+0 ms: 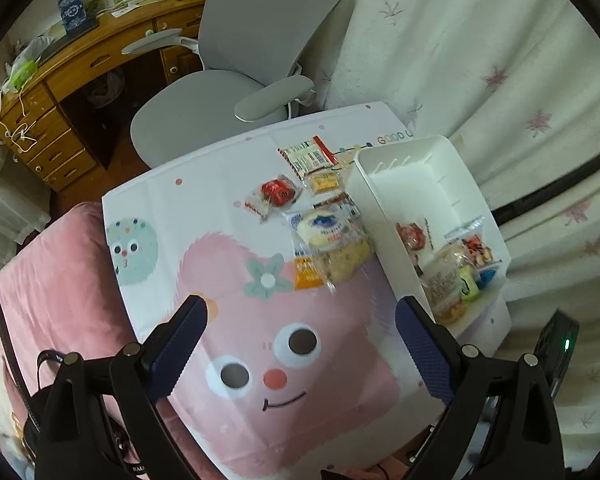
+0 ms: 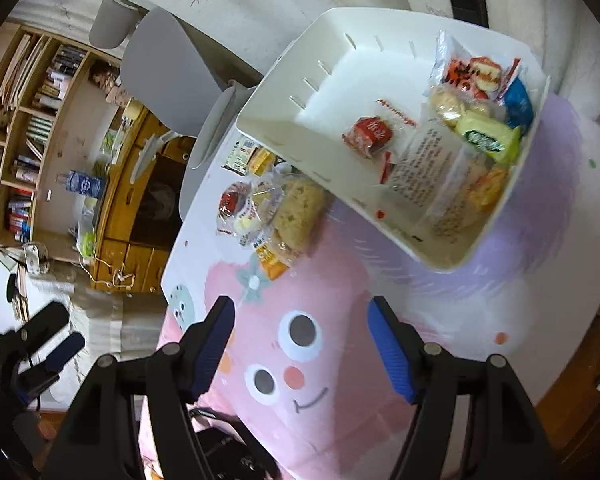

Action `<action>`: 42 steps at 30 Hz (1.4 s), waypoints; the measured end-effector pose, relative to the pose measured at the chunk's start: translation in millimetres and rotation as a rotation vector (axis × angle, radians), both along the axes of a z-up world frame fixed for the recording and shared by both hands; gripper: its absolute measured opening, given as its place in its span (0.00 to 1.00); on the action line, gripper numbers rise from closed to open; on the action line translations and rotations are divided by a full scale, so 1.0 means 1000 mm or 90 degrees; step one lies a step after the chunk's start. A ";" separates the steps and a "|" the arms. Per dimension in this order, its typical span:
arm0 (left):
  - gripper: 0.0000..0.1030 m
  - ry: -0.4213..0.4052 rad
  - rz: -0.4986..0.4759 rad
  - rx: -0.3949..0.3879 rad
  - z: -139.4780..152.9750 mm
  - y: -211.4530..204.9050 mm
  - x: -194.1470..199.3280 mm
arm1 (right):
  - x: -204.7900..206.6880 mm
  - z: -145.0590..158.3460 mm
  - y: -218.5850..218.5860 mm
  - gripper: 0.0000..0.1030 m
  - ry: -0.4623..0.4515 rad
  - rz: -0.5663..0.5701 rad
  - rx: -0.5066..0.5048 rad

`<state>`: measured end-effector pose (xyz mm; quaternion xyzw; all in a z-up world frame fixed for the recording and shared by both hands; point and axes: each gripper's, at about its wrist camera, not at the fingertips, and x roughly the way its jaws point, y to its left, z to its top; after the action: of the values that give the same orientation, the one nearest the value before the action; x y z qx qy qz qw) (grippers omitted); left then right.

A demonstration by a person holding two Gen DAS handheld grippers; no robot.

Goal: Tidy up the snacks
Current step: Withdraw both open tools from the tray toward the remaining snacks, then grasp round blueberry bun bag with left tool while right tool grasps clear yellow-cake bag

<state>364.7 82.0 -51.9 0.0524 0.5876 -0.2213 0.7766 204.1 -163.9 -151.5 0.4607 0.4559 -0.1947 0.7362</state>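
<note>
Snacks (image 1: 324,236) lay heaped on a cartoon-printed tablecloth (image 1: 260,360), just beside a white bin (image 1: 380,216) already holding several packets (image 2: 460,136). Behind the table stood a grey office chair (image 1: 252,40) and a wooden desk (image 1: 80,80). Printed letters "GOOD" showed near the cloth's far edge. Both tools pointed steeply down over the pink face, the left gripper (image 1: 300,352) and right gripper (image 2: 300,344) each spread apart, gripping nothing.

white bin (image 2: 284,80), pink cartoon-face tablecloth (image 1: 260,360), grey chair (image 1: 260,20), red snack packet (image 2: 368,136), blue-padded black tongs (image 1: 300,340)
</note>
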 end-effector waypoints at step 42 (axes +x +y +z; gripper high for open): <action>0.92 0.315 0.057 -0.119 -0.255 -0.091 0.133 | 0.124 -0.133 0.022 0.72 0.006 0.020 -0.275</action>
<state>497.8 -9.4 -307.2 -0.1010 0.7383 -0.2460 0.6198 328.2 -142.2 -284.1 0.2840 0.4139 -0.2789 0.8187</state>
